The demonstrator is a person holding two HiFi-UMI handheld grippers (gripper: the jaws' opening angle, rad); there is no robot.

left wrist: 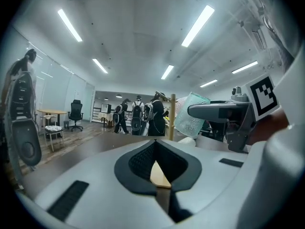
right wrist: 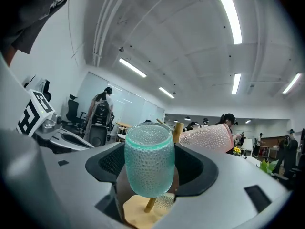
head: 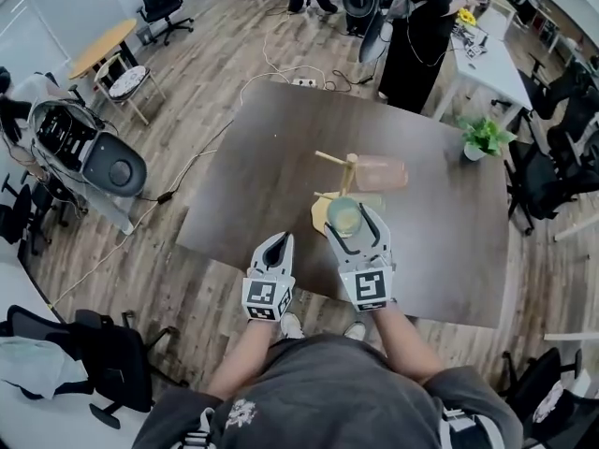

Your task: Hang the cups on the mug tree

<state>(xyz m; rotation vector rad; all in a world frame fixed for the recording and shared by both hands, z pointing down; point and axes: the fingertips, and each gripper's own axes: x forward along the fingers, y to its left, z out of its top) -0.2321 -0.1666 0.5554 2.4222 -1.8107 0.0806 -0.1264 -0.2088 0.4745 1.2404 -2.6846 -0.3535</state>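
Note:
A wooden mug tree [head: 348, 171] stands on a pale base [head: 321, 215] mid-table. A pink dimpled cup [head: 379, 171] hangs on its right peg and shows beside the post [right wrist: 178, 130] as the pink cup [right wrist: 207, 137]. My right gripper [head: 348, 215] is shut on a green dimpled cup [head: 344, 218], held just in front of the tree above the base. That green cup [right wrist: 148, 163] fills the space between the jaws, mouth up, with a peg and the base [right wrist: 143, 209] below it. My left gripper [head: 280, 238] hangs shut and empty at the table's near edge, left of the tree.
The dark square table [head: 253, 176] carries a small potted plant [head: 484, 138] at its far right corner. Office chairs, a round table and cables lie on the wooden floor to the left. People stand beyond the far edge by a white desk [head: 491, 59].

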